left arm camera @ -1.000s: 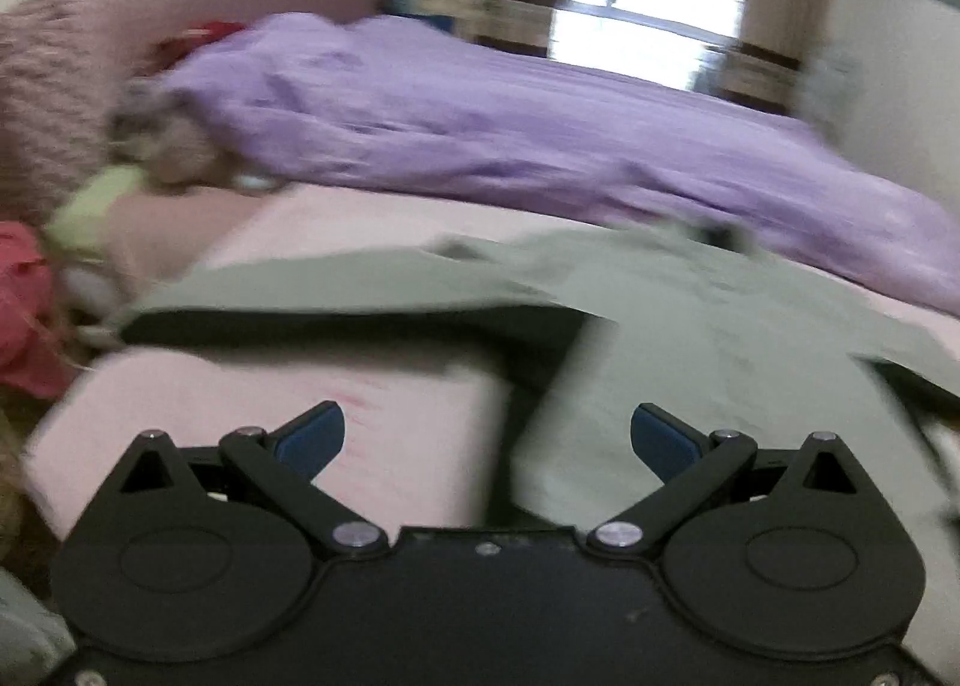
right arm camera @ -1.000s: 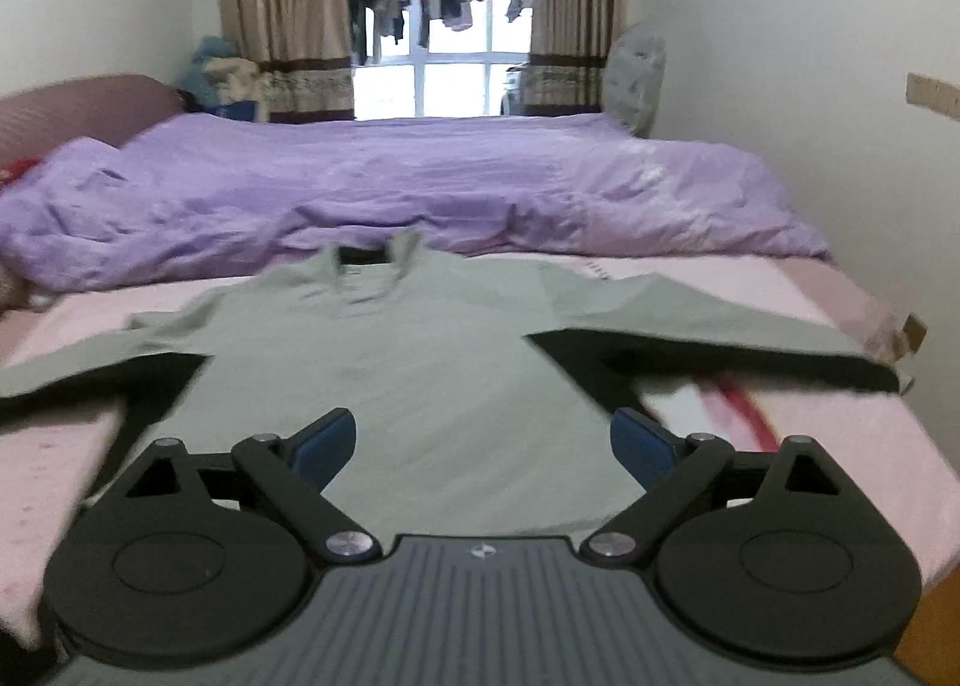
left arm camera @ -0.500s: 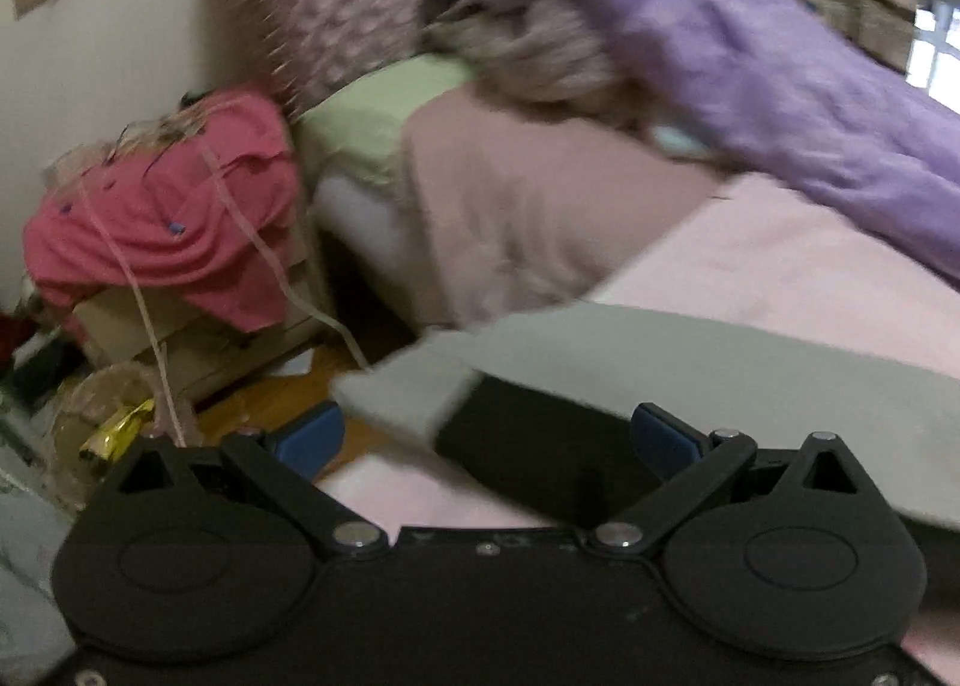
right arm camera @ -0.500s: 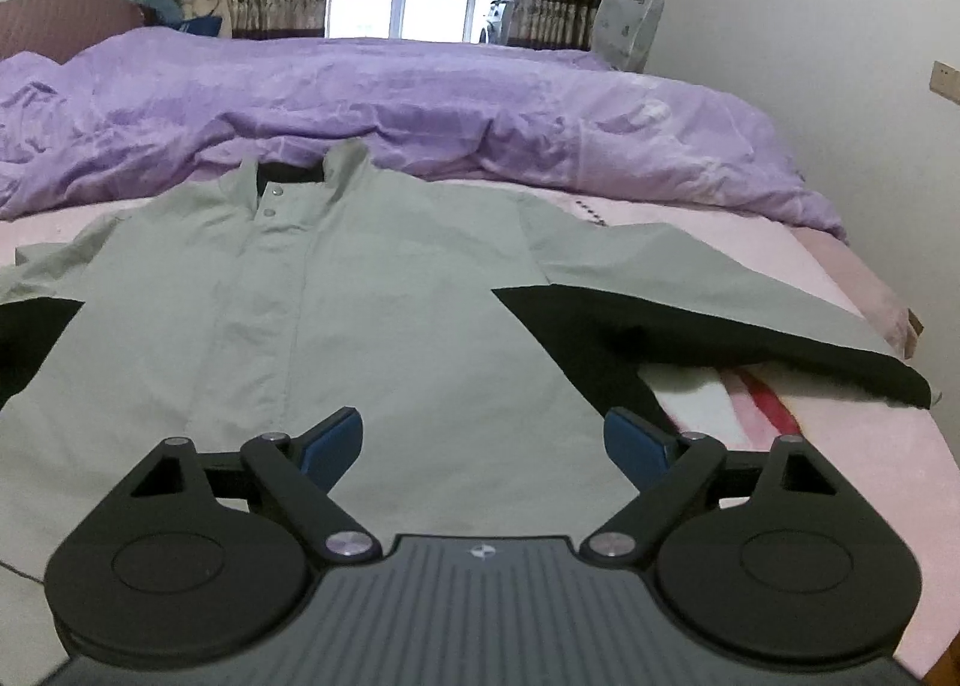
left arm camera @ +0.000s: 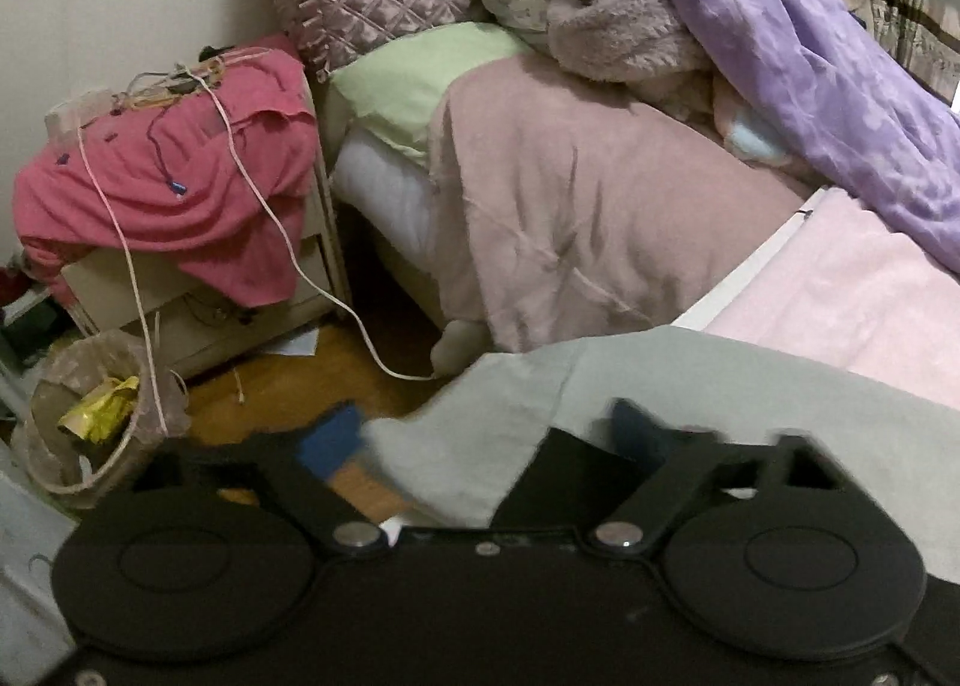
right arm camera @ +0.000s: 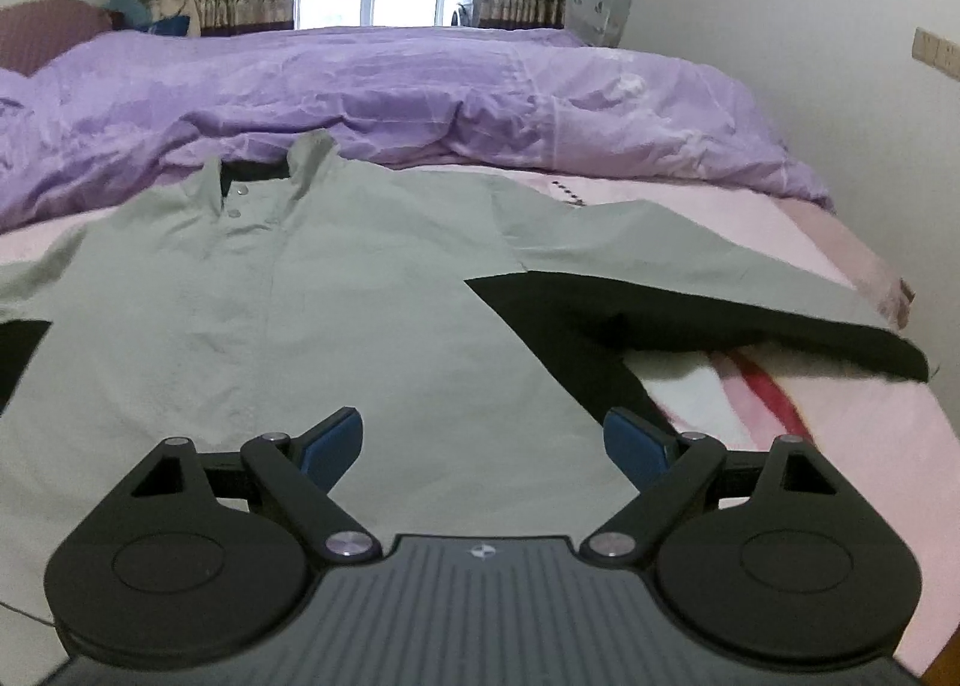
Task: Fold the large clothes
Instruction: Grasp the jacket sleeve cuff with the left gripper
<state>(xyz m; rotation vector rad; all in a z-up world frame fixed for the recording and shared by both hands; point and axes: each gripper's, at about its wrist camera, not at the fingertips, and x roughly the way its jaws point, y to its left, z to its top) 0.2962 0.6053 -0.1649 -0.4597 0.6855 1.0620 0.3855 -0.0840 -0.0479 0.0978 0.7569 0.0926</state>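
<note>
Jacket (right arm camera: 360,338) is spread unfolded; left gripper (left arm camera: 486,434) is closing around the sleeve cuff (left arm camera: 456,446) at 6 o'clock; right gripper (right arm camera: 483,449) is held open, empty.

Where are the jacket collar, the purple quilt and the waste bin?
Jacket collar (right arm camera: 312,155): right wrist view, its raised right flap.
Purple quilt (right arm camera: 420,86): right wrist view, its middle.
Waste bin (left arm camera: 129,446): left wrist view, its near rim.

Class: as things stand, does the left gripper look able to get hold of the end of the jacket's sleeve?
Probably yes: the sleeve end already lies between the closing jaws of the left gripper, with nothing in between.
</note>
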